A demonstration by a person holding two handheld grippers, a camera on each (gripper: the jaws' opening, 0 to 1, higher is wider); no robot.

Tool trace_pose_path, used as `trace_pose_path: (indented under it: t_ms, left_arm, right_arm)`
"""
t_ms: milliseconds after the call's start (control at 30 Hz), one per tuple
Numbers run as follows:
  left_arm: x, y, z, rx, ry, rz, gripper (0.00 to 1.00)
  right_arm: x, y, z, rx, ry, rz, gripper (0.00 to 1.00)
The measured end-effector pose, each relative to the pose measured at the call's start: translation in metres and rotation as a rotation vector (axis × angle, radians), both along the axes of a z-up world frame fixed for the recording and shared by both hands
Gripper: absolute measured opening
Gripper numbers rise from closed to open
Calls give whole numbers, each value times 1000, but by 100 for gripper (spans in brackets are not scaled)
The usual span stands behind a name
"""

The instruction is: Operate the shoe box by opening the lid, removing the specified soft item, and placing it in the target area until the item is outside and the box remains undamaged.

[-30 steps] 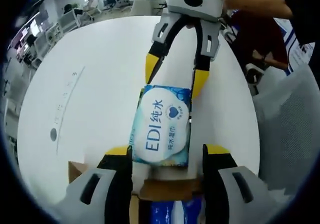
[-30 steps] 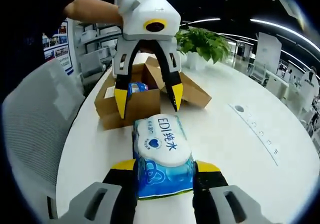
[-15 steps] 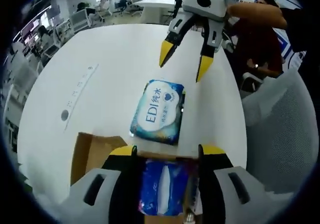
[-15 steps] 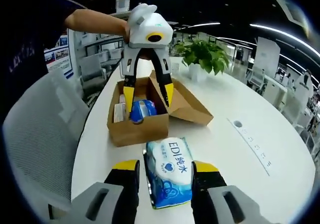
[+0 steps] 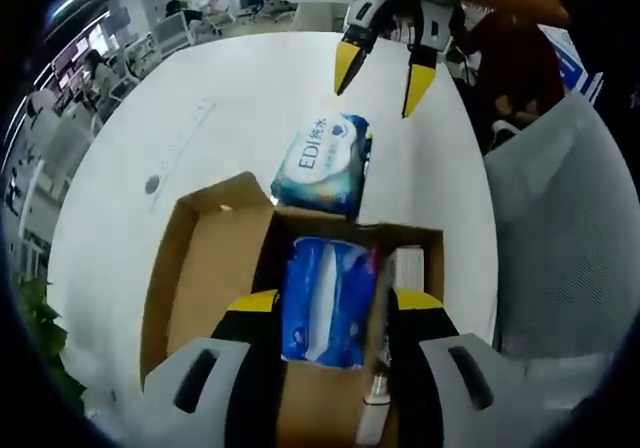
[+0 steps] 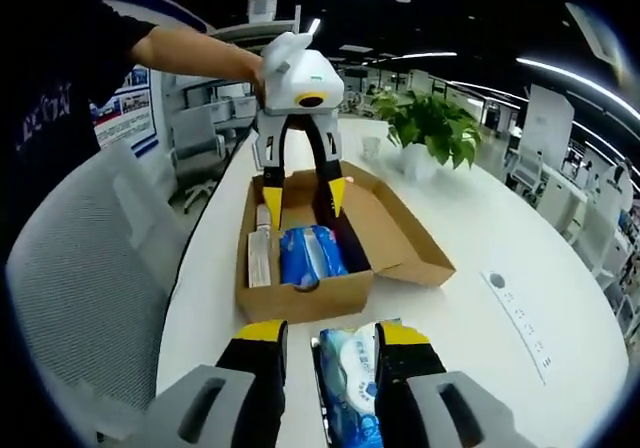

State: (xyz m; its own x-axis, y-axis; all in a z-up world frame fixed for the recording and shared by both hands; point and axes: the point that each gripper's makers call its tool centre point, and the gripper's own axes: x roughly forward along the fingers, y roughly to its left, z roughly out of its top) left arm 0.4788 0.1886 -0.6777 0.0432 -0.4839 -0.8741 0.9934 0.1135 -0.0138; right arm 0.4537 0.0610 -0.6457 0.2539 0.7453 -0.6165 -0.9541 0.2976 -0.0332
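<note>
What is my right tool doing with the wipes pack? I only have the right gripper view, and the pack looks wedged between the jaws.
Observer: The left gripper view shows the right tool open, its tips clear of the wipes pack, which lies on the table.
Operator: Which way up is the pack?
Observer: Label side up. The letters EDI are readable, and it lies just outside the box.

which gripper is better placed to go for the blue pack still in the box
Left, probably. The left gripper hovers open right above the open box, over the blue pack. The right gripper is open beyond the wipes pack lying on the table.
</note>
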Motion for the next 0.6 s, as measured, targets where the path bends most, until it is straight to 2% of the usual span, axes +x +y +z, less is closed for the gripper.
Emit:
trace_pose_path:
  t_ms: [200, 433, 600]
  left_arm:
    - [-4, 23, -9, 16, -15, 18, 40]
    - [-3, 37, -14, 14, -39, 42, 40]
    - [1, 42, -18, 8, -76, 69, 34]
  right_arm:
    - [-4, 25, -2, -9, -3, 37, 30]
    - [-1, 50, -7, -33, -21, 69, 29]
    - [5, 66, -13, -65, -48, 70, 26]
